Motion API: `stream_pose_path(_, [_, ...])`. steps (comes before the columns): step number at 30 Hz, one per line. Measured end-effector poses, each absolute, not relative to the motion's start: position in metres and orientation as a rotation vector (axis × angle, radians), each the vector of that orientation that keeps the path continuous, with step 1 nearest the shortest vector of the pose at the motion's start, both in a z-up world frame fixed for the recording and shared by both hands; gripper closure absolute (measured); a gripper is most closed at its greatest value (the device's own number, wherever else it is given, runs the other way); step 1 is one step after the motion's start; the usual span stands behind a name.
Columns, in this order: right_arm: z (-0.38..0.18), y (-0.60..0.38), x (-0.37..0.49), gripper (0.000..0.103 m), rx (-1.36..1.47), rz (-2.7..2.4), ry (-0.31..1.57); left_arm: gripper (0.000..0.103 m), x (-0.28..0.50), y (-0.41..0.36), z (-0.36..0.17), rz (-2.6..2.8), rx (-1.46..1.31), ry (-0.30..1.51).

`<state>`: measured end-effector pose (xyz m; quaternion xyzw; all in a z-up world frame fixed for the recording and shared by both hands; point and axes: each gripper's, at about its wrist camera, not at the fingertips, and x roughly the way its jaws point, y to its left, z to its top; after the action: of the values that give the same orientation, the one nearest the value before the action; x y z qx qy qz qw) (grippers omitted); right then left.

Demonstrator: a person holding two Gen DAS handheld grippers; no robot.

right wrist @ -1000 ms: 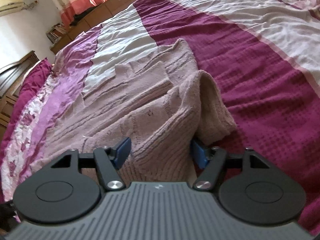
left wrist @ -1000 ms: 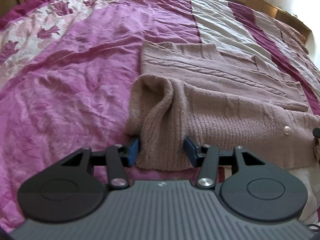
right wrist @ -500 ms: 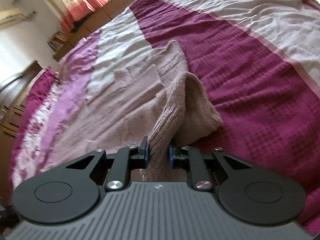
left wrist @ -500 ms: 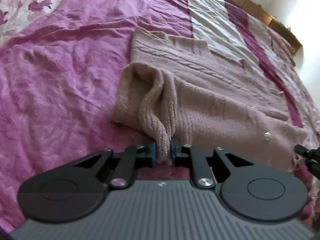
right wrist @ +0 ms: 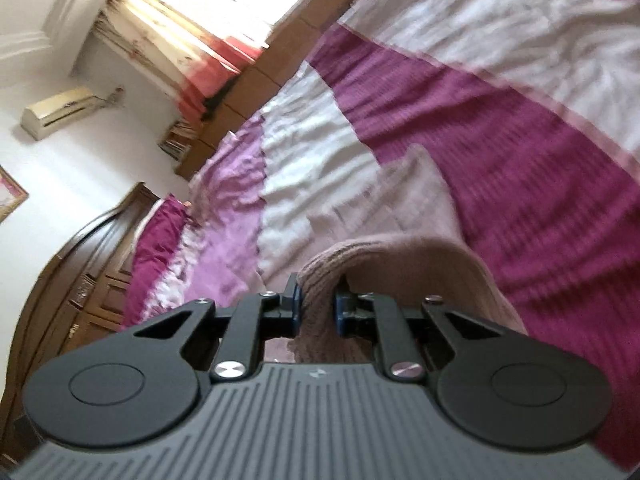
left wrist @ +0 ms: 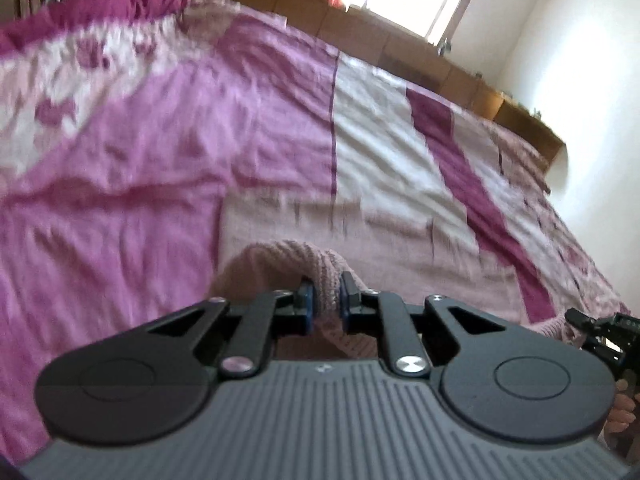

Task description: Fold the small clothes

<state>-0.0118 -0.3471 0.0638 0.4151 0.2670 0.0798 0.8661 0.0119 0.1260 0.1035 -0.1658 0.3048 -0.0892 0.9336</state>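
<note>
Sweater (left wrist: 280, 264) hem pinched, bedspread (left wrist: 120, 200) beyond

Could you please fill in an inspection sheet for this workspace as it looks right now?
Surface: bed under a rumpled pink, white and maroon bedspread.
Job's things: mauve knitted cardigan, near hem raised, far part lying on the bed.
Clutter: nothing seen.
Grippers: left tool shut on a bunched fold of the hem; right tool closing, pads pressing a ribbed fold.
Cables: nothing seen.
Surroundings: window with curtain, air conditioner, wooden headboard, wooden ledge.
</note>
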Motion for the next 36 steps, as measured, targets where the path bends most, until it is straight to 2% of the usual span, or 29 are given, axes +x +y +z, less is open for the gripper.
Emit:
stream_pose_path(4, [0.083, -0.349, 0.011, 0.087, 0.844, 0.184, 0.493, 0.089, 0.030, 0.123, 0.125, -0.162, -0.325, 0.537])
stream_pose_path(10, [0.089, -0.353, 0.064, 0.087, 0.865, 0.157, 0.439, 0.089, 0.077, 0.115, 0.130, -0.114, -0.304, 0.493])
stream_pose_path(21, [0.019, -0.343, 0.150, 0.086, 0.807, -0.031, 0.569, 0.089, 0.165, 0.107, 0.052, -0.021, -0.246, 0.627])
stream_pose_path(23, [0.009, -0.343, 0.155, 0.081, 0.801, -0.048, 0.589, 0.086, 0.175, 0.107, 0.037, -0.018, -0.236, 0.675])
stream_pose_path(26, [0.004, -0.344, 0.153, 0.059, 0.799, -0.047, 0.593, 0.081, 0.176, 0.110, 0.024, -0.013, -0.232, 0.708])
stream_pose_path(27, [0.005, -0.343, 0.150, 0.047, 0.794, -0.050, 0.590, 0.080, 0.174, 0.111, 0.024, -0.016, -0.233, 0.709])
stream_pose_path(28, [0.006, -0.344, 0.148, 0.040, 0.791, -0.054, 0.587, 0.075, 0.172, 0.112, 0.024, -0.019, -0.236, 0.710])
stream_pose_path(29, [0.007, -0.345, 0.145, 0.040, 0.792, -0.048, 0.585, 0.069, 0.168, 0.115, 0.025, -0.025, -0.240, 0.713])
stream_pose_path(30, [0.008, -0.345, 0.142, 0.039, 0.797, -0.035, 0.590, 0.068, 0.165, 0.117, 0.027, -0.032, -0.244, 0.716])
stream_pose_path(36, [0.015, -0.346, 0.123, 0.039, 0.804, 0.063, 0.656, 0.068, 0.143, 0.120, 0.039, -0.103, -0.219, 0.726])
